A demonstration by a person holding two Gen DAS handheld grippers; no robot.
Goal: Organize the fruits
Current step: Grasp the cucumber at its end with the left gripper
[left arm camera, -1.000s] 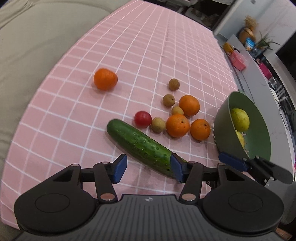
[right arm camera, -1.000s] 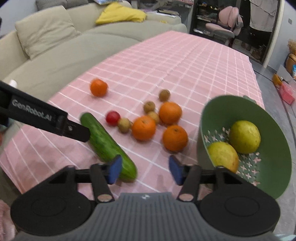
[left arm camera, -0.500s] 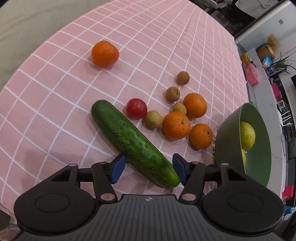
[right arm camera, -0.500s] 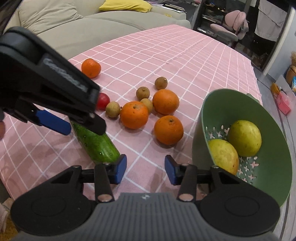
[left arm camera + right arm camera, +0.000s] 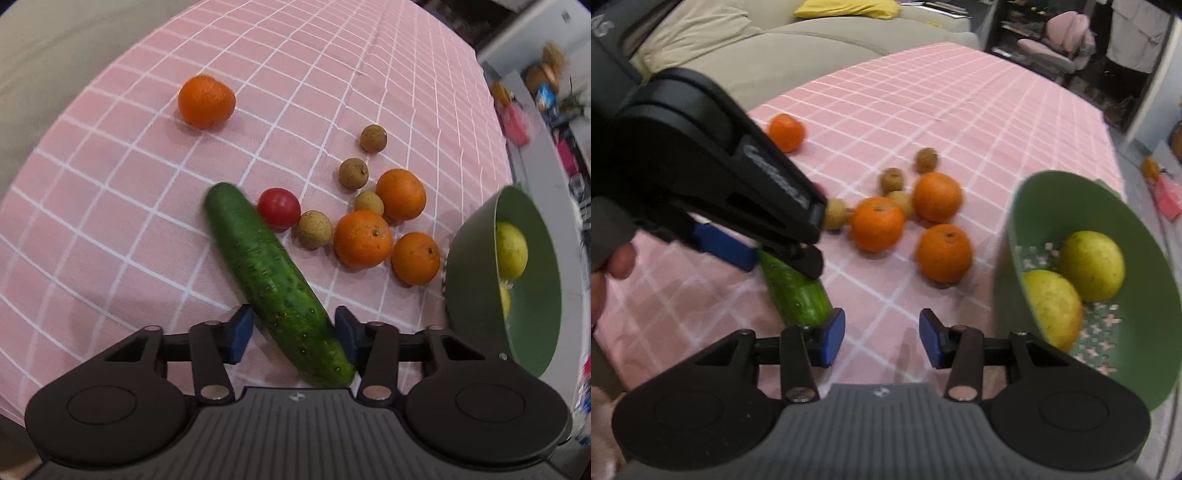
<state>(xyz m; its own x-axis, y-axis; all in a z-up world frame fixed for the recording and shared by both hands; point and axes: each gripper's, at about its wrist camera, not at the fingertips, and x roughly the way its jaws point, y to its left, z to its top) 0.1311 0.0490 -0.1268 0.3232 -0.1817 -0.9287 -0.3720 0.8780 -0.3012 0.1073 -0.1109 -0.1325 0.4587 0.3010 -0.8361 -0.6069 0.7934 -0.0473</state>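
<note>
A dark green cucumber (image 5: pixel 266 273) lies slantwise on the pink checked cloth (image 5: pixel 110 177). My left gripper (image 5: pixel 291 332) has its near end between the blue pads, and the jaws are closing onto it; both pads touch its skin. The right wrist view shows that gripper from the side, on the cucumber (image 5: pixel 798 295). My right gripper (image 5: pixel 882 338) hovers open over bare cloth beside the cucumber's tip, with nothing in it. To the right stands a tilted green colander bowl (image 5: pixel 1015 206) with two yellow-green fruits (image 5: pixel 1093 264). Three oranges (image 5: pixel 362 238), a red tomato (image 5: pixel 279 207) and several small brown fruits (image 5: pixel 353 172) cluster between them.
A lone orange (image 5: pixel 206 101) sits apart at the far left of the cloth. A beige sofa (image 5: pixel 798 55) runs along the table's left side. A hand (image 5: pixel 613 266) holds the left gripper's handle. A pink chair (image 5: pixel 1060 40) stands beyond the far end.
The left gripper came down over the cucumber's near end and its jaws narrowed onto it. The right gripper stayed in place with the same gap.
</note>
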